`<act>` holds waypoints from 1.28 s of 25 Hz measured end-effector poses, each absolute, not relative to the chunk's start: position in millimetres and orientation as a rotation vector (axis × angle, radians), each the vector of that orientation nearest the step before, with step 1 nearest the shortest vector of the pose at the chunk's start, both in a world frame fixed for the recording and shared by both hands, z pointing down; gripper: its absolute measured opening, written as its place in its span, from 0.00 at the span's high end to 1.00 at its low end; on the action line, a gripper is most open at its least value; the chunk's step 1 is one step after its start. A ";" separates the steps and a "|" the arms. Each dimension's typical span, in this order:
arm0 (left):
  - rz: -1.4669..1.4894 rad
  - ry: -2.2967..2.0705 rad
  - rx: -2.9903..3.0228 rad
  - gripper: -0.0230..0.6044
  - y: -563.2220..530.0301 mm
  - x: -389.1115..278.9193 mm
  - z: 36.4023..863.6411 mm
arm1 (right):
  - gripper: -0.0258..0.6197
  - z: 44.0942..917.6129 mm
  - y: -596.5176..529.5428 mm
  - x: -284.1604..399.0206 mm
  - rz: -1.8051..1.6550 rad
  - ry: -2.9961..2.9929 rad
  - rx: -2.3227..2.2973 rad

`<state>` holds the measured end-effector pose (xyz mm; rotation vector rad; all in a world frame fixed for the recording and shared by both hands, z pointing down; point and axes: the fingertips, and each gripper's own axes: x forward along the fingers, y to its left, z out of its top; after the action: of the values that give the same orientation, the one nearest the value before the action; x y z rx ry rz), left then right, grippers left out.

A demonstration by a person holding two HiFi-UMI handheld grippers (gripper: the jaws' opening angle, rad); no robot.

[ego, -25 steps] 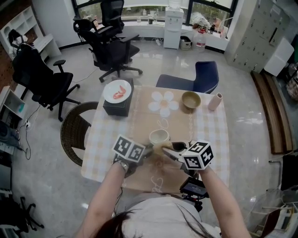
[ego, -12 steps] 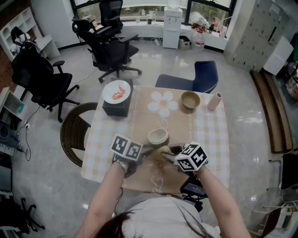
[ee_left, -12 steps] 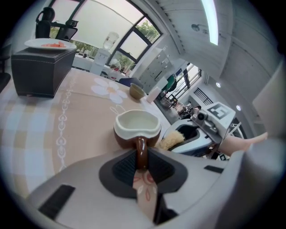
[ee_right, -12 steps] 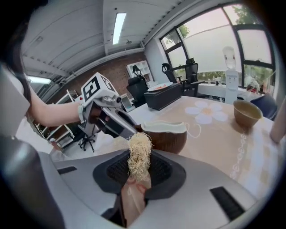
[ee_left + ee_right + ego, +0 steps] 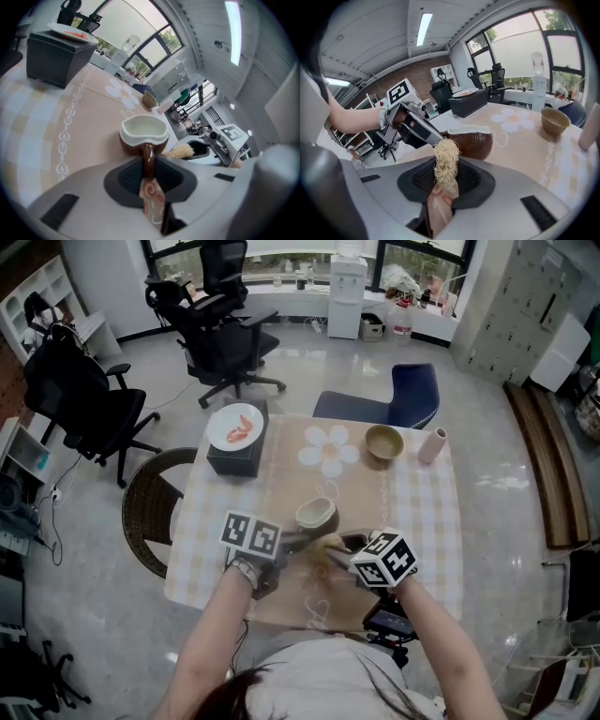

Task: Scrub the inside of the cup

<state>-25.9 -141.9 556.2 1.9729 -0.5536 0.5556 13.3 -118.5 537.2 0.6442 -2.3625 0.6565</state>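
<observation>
While the left tool (image 5: pixel 296 540) is clamped on its handle (image 5: pixel 148 158), the cup (image 5: pixel 317 515) sits in the near half of the worktop (image 5: pixel 427 521); it is brown outside and cream inside.
Mouth: faces upward, tipped slightly. Whether the base rests on the cloth cannot be told.
Handle: a straight brown stub. Its long axis runs from the cup wall toward 7 o'clock in the head view, straight back between the left tool's pads.
Right tool (image 5: pixel 339 546): closed on a scrubber (image 5: pixel 446 159), a pale straw-coloured fibre tuft standing up out of the pads. The tuft is outside the cup, just beside its wall at 5 o'clock.
Also on the worktop, placed from the cup:
- black box (image 5: pixel 236 454) carrying a white plate (image 5: pixel 236 424), 10 o'clock
- flower print (image 5: pixel 330 448), 12 o'clock
- tan bowl (image 5: pixel 384 442), 1 o'clock
- pale cylinder (image 5: pixel 432 444), 2 o'clock, near the bowl but apart from it
</observation>
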 end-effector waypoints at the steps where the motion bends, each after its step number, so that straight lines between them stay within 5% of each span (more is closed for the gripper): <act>1: 0.544 -0.554 1.964 0.88 -142.3 -25.9 556.1 | 0.82 540.8 -118.8 13.1 0.636 -2.350 0.648; 21: 0.645 -0.500 2.163 0.88 -131.4 -32.6 567.8 | 0.82 566.0 -142.8 63.3 0.886 -2.276 0.888; 32: 1.115 -0.371 2.575 0.88 -117.4 -37.8 585.9 | 0.82 567.9 -157.7 78.7 1.048 -2.313 0.884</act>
<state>-37.8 -117.4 585.9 2.5753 -0.3711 1.1151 78.7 -157.7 567.9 0.8845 -2.3131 1.0483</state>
